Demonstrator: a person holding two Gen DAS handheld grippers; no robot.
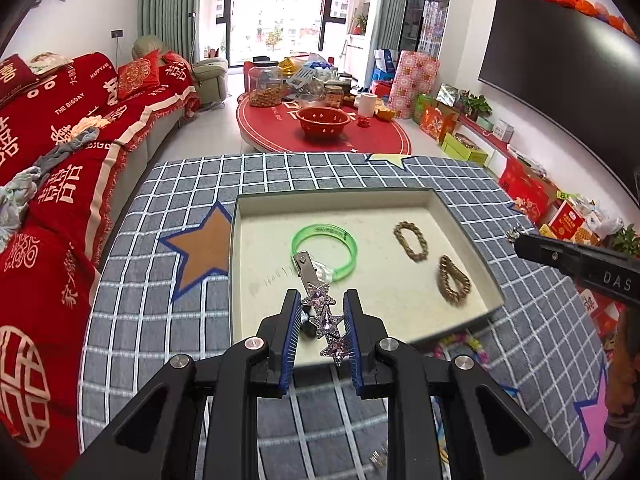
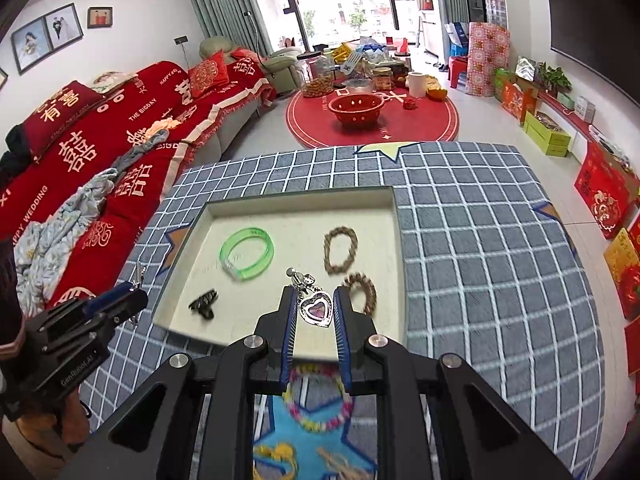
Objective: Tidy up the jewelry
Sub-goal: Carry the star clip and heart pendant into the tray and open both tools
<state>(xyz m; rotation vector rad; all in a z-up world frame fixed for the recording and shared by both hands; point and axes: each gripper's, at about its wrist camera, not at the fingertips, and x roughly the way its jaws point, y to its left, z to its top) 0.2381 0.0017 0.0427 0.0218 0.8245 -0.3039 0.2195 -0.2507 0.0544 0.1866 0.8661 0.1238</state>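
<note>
While the left wrist view looks down over a shallow cream tray on a grey checked tablecloth, the left gripper hangs over the tray's near edge with a star hair clip between its blue pads. The jaws are closed onto the clip: its rhinestone stars run lengthwise down the gap and its silver metal tongue sticks out ahead of the fingertips, over the tray floor. Just beyond that tongue lies a green bangle, and further right two gold chain bracelets, one far and one near, each apart from the other. At the right edge the right gripper reaches in, a small silver piece at its tip.

From the right wrist view, the right gripper is poised above the tray's near half, its jaws pinched on a heart pendant, which sits squarely between the pads near the fingertips; its clasp and small charms poke forward past them. A black claw clip rests in the tray's near left corner. Below the gripper, on the cloth, a multicoloured beaded bracelet appears blurred. The left gripper shows at the left edge.
</note>
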